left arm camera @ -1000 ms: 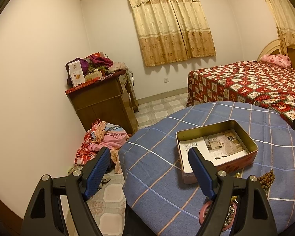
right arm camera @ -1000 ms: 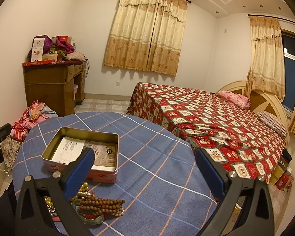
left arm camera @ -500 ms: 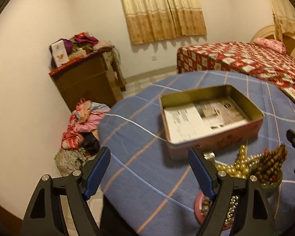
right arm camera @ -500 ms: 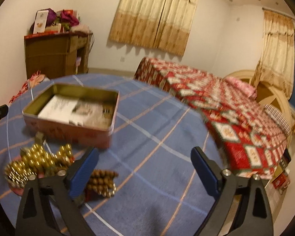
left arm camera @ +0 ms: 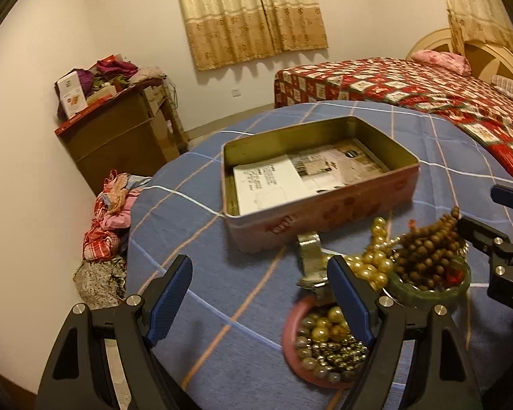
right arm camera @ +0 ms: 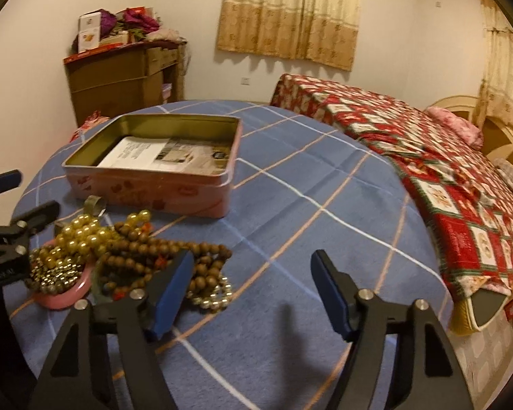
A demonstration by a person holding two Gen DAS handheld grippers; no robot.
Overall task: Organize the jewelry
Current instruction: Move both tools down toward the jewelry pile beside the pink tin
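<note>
An open pink tin [left arm camera: 321,205] with papers inside stands on the blue checked tablecloth [left arm camera: 195,239]; it also shows in the right wrist view [right arm camera: 154,188]. In front of it lie gold pearl beads [left arm camera: 376,256], brown wooden beads [left arm camera: 427,253] in a green glass dish [left arm camera: 431,290], and a pink dish [left arm camera: 290,345] of small gold beads. My left gripper [left arm camera: 260,297] is open, empty, above the cloth left of the pink dish. My right gripper [right arm camera: 249,294] is open, empty, just right of the wooden beads [right arm camera: 160,249].
A metal clip-like piece [left arm camera: 309,249] lies between tin and beads. A bed with a red quilt [right arm camera: 444,171] stands right of the round table. A wooden cabinet [left arm camera: 119,136] with clutter and a clothes pile [left arm camera: 109,212] on the floor are at the left.
Both grippers have tilted down and moved closer to the table, so the jewelry dishes now sit nearer and larger in view. Both stay open.
</note>
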